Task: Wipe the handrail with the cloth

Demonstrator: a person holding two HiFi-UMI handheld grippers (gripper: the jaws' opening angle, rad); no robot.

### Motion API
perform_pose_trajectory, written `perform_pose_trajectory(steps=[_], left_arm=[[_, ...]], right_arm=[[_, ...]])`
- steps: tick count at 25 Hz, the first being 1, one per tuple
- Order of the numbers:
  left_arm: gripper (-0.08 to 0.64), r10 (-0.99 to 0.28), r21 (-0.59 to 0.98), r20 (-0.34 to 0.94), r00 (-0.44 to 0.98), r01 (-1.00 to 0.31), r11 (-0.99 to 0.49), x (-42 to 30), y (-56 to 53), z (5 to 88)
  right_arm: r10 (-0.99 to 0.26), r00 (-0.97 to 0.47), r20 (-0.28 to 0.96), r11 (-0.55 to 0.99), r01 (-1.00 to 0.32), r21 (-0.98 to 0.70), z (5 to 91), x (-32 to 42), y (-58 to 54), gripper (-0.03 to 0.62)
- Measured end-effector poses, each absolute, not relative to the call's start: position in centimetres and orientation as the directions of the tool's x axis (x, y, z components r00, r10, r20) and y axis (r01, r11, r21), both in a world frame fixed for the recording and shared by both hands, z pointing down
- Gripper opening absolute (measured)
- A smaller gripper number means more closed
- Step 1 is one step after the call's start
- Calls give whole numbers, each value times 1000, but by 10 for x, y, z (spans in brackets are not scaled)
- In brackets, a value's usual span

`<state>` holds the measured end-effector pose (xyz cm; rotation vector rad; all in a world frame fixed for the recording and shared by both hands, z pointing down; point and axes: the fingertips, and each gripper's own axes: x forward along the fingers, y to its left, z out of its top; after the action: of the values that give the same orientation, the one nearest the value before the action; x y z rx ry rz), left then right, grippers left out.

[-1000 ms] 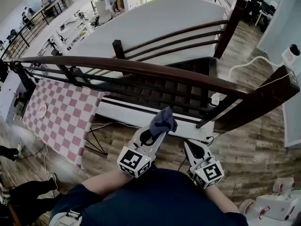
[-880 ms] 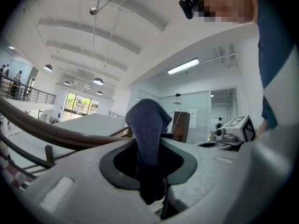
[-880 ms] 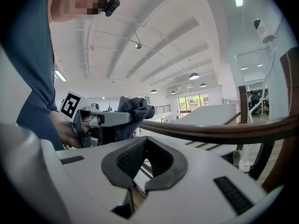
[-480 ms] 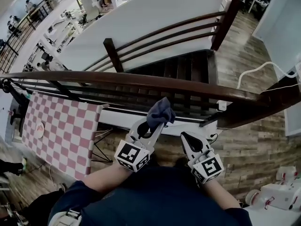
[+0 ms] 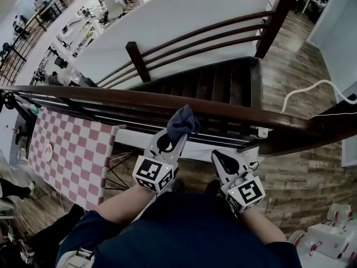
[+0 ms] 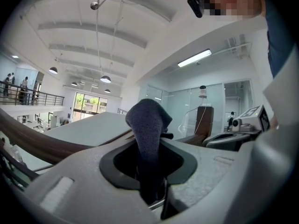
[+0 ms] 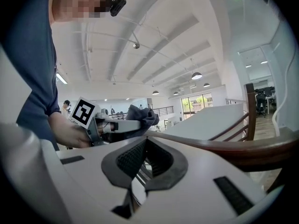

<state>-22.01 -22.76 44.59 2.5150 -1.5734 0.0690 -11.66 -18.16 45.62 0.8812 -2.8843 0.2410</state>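
The left gripper [image 5: 173, 138] is clamped on a soft, dark blue-grey cloth [image 5: 182, 120]. The cloth's fuzzy, bunched end bulges in a rounded lump above the jaws, right at the near edge of the smooth, glossy dark-brown wooden handrail [image 5: 234, 109]. The right gripper [image 5: 219, 157], pale plastic with black ribbed pads, is closed on nothing, beside the left and just short of the rail

We can read no words, numbers or brand names anywhere. The only markings are black-and-white square patterns on the cubes of the left gripper [image 5: 175, 134] and the right gripper [image 5: 218, 157]. There is also a red mark [image 5: 47, 149] on the checked table [image 5: 78, 144] below the handrail [image 5: 111, 96], too small to read.
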Motion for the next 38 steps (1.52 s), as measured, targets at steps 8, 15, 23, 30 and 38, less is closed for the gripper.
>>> perform_pose_trajectory(steps=[8, 15, 23, 30, 38], left_arm=[[92, -909, 29, 264, 323, -944, -327, -224, -295, 476], [91, -893, -57, 384, 233, -960, -275, -219, -335, 504], [91, -887, -89, 415, 203, -961, -262, -182, -351, 509], [92, -848, -103, 432, 307, -917, -384, -95, -360, 511], [91, -773, -130, 456, 441, -826, -548, 34, -367, 514]], right_arm=[[-497, -859, 125, 848, -511, -139, 452, -94, -215, 11], [-492, -862, 122, 847, -506, -164, 461, -65, -227, 11], [-540, -833, 116, 811, -553, -191, 469, -9, -234, 11], [-593, -800, 92, 776, -598, -203, 469, 35, -236, 11], [-706, -702, 96, 666, -704, -246, 477, 116, -222, 11]])
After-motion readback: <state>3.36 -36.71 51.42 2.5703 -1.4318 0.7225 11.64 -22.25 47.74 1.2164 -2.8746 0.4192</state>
